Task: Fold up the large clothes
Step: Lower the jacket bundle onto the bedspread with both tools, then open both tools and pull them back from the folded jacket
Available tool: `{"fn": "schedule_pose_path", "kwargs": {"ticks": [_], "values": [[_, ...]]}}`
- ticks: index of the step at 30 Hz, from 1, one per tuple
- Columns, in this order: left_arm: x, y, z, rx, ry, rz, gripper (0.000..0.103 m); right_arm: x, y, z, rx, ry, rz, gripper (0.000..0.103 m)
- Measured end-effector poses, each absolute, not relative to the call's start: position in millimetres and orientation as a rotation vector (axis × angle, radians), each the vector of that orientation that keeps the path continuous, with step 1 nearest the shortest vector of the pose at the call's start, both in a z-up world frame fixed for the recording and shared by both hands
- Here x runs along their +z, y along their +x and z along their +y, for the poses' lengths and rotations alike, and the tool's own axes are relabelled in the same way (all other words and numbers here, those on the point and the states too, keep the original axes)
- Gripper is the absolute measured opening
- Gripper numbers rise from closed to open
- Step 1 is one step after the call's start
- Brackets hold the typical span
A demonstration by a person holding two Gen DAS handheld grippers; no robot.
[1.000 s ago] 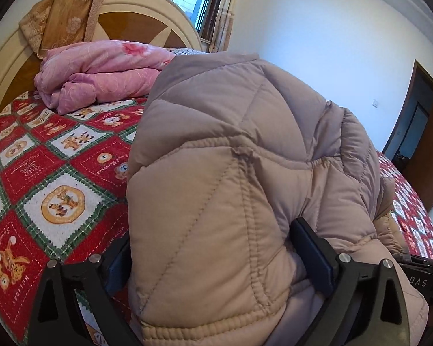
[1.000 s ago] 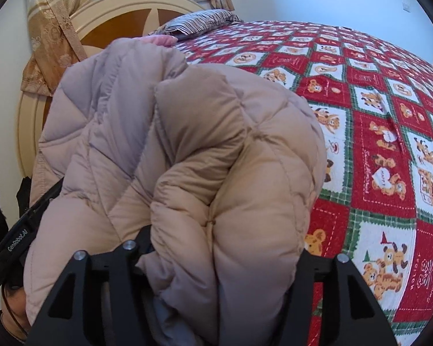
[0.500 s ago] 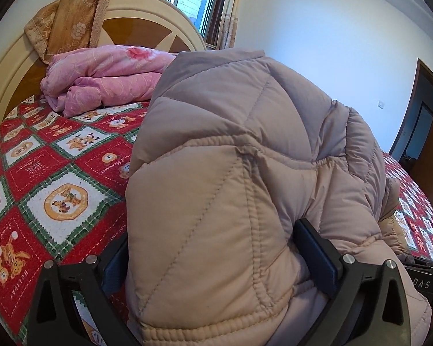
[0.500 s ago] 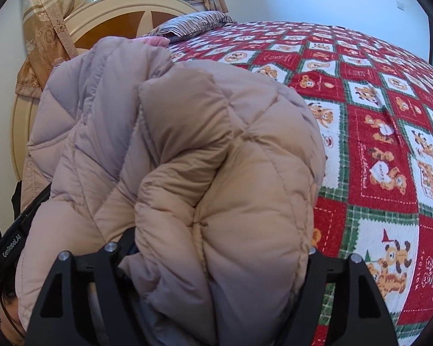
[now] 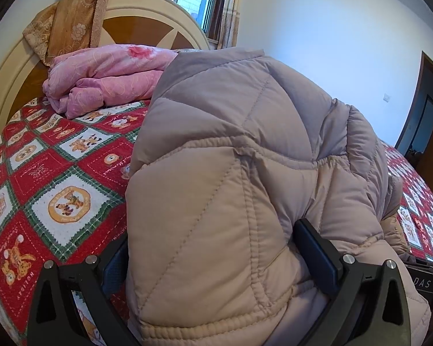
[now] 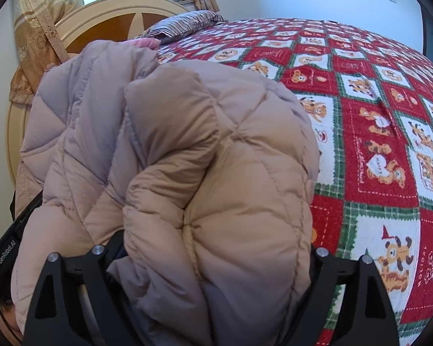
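A beige quilted puffer jacket [image 5: 245, 144] is bunched into a thick folded bundle over the red patchwork bedcover [image 5: 57, 173]. My left gripper [image 5: 209, 239] is shut on one end of it, and its right pad dents the padding. In the right wrist view the jacket [image 6: 216, 144] bulges between the fingers of my right gripper [image 6: 213, 245]. That gripper's jaws are opening wide, and the padding swells out between them and is no longer pinched. The pad tips are mostly hidden by the fabric.
A folded pink quilt [image 5: 106, 77] lies by the cream headboard [image 5: 158, 3], with a gold curtain [image 5: 72, 8] draped over it. A striped pillow [image 6: 184, 24] rests at the head of the bed [image 6: 375, 144]. A dark wooden door [image 5: 424, 115] stands at the far right.
The right gripper's fingers have spread apart and the jacket bundle between them has puffed out wider. The left gripper keeps its hold in the same place.
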State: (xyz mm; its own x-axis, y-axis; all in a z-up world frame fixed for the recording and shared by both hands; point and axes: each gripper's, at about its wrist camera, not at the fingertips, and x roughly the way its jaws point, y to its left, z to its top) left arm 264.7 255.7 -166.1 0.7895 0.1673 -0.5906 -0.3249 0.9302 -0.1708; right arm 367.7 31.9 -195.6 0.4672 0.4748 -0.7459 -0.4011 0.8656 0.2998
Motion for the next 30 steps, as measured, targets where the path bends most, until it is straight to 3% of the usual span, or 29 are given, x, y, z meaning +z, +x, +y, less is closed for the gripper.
{"fn": "schedule_pose_path", "kwargs": {"ticks": [3, 10, 19, 30], "values": [[-142.0, 257.4, 254.0, 0.284, -0.250, 0.685, 0.102, -182.4, 366.2, 22.3, 0.509, 0.094, 0.964, 0.093], [-44.8, 158.4, 214.0, 0.261, -0.147, 0.525, 0.102, -104.9, 293.3, -27.7, 0.467, 0.042, 0.827, 0.097], [-29.9, 113.5, 197.7, 0.238, -0.144, 0.501, 0.102, -61.9, 214.2, -49.4, 0.525, 0.044, 0.693, 0.100], [-17.5, 103.5, 195.3, 0.207, -0.148, 0.457, 0.102, -42.9, 192.9, -55.0, 0.531, 0.049, 0.630, 0.101]]}}
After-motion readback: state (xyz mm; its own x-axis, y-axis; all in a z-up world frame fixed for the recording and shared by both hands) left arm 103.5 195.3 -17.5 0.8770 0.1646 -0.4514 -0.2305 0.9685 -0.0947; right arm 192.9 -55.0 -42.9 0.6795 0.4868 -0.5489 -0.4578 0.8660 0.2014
